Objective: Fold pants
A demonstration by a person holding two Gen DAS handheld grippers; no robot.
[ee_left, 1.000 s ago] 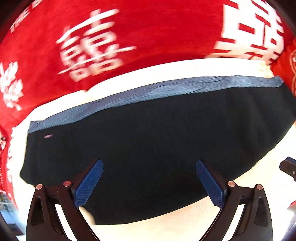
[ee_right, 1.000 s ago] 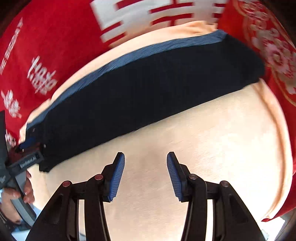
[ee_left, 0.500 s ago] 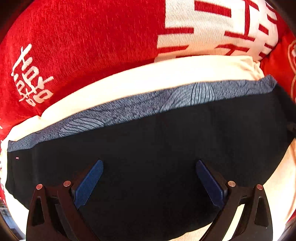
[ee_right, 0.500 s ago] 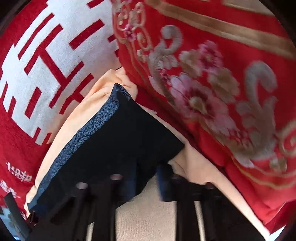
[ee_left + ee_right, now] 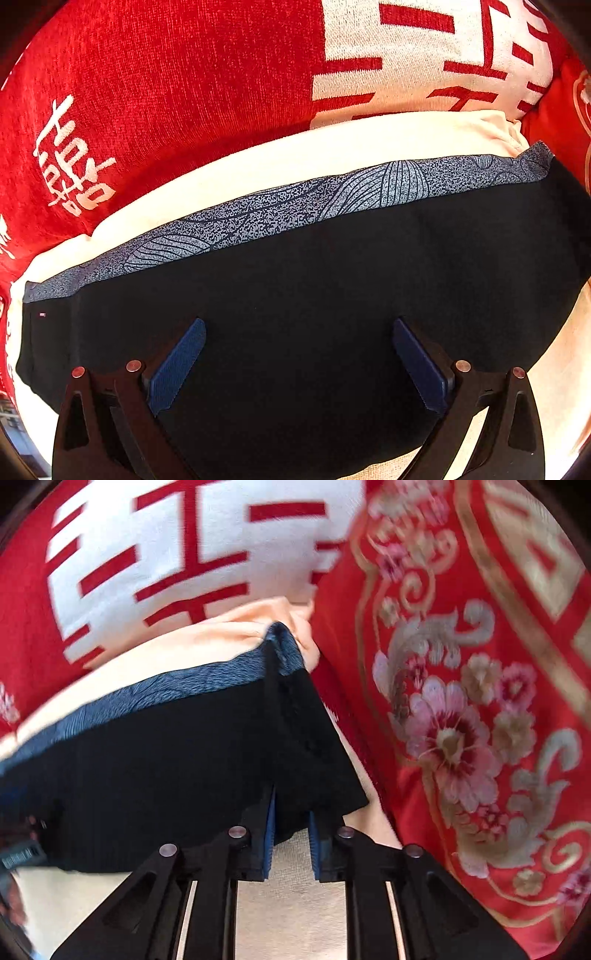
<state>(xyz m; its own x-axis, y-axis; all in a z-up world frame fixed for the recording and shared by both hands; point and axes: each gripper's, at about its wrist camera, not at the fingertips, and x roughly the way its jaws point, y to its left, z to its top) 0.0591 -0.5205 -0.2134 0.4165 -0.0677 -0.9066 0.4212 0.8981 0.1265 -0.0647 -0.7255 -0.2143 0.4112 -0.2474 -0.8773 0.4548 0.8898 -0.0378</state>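
Observation:
The black pants (image 5: 314,295) lie flat in a long folded band on a cream cloth (image 5: 332,147), with a blue-grey patterned waistband (image 5: 332,195) along the far edge. My left gripper (image 5: 299,358) is open, its blue pads wide apart just above the black fabric. In the right wrist view the pants (image 5: 166,760) end at a corner near the fingers. My right gripper (image 5: 291,830) has its jaws narrowed around the near right edge of the pants, with a small gap still showing between the pads.
A red blanket with white characters (image 5: 166,92) lies behind the cream cloth. A red embroidered floral fabric (image 5: 461,720) rises close on the right of the pants' end. The cream cloth (image 5: 295,893) shows under the right gripper.
My right gripper swung right to the pants' end and its jaws narrowed onto the fabric edge. My left gripper moved in closer over the pants and stayed open.

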